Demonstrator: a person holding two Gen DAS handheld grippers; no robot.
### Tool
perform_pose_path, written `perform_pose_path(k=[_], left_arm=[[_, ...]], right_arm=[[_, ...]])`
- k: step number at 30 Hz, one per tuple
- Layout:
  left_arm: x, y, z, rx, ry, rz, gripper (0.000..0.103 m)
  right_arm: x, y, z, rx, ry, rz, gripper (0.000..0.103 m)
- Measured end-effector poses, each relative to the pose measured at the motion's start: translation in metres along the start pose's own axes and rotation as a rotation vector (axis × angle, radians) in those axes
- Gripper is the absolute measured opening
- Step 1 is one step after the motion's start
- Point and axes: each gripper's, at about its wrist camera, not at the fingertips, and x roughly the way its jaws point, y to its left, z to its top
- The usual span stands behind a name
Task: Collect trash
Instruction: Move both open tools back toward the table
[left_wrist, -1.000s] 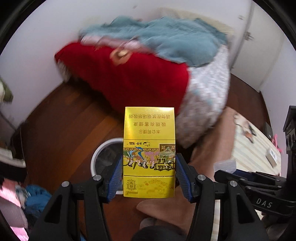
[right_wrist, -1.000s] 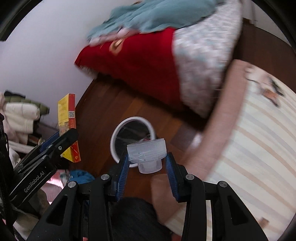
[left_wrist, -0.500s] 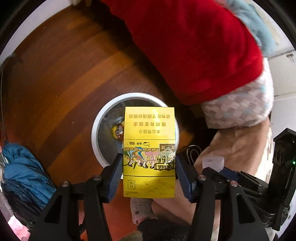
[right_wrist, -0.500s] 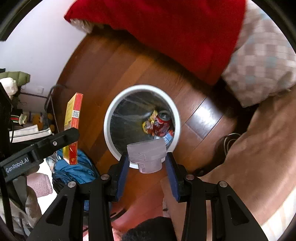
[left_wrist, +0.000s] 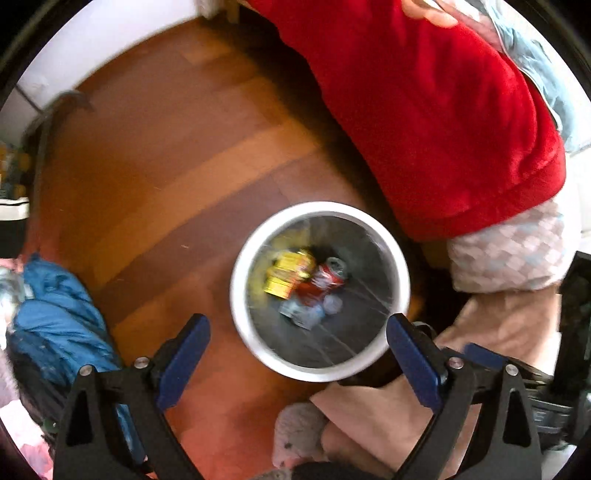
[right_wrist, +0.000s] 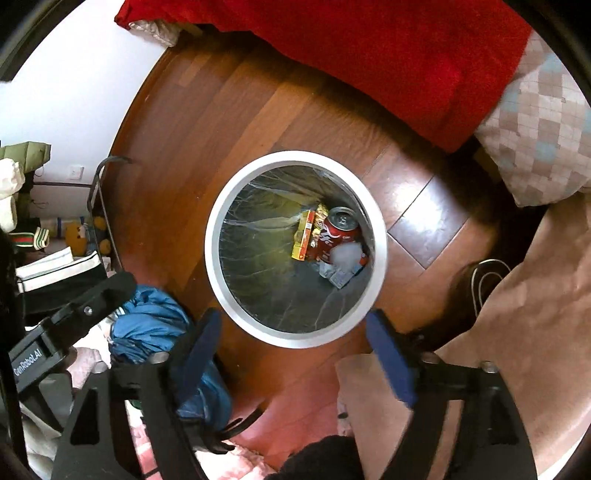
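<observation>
A round white-rimmed trash bin (left_wrist: 251, 258) stands on the wooden floor, also in the right wrist view (right_wrist: 218, 266). Inside lie the yellow cigarette box (left_wrist: 288, 273), a red soda can (left_wrist: 328, 275) and the clear plastic cup (left_wrist: 330, 304). In the right wrist view the box (right_wrist: 303, 236), can (right_wrist: 338, 230) and blurred cup (right_wrist: 347, 253) lie together at the bin's bottom. My left gripper (left_wrist: 299, 360) is open and empty above the bin's near rim. My right gripper (right_wrist: 295, 350) is open and empty above the near rim too.
A red blanket (left_wrist: 443, 110) and checked bedding (right_wrist: 539, 129) hang over the bed beside the bin. A blue garment (left_wrist: 55, 317) lies on the floor at left. The beige bed cover (right_wrist: 517, 314) is at right. The left gripper's body (right_wrist: 66, 317) shows at left.
Both grippers opened over the bin. The yellow box left my left gripper and the clear cup left my right gripper; both now lie inside the bin.
</observation>
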Motion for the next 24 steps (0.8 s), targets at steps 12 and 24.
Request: perform_pose_path(k=[12,24], left_arm=[[-0.042,-0.01,-0.051,0.061,-0.13,0.125,0.097],[-0.086,-0.025,-0.084,0.115,-0.207,0.135,0.097]], right_arm=[[-0.042,0.009,-0.047,-0.111,-0.119,-0.177,0.103],[-0.1,0.018,-0.088,-0.153,-0.237,-0.217,0.103]])
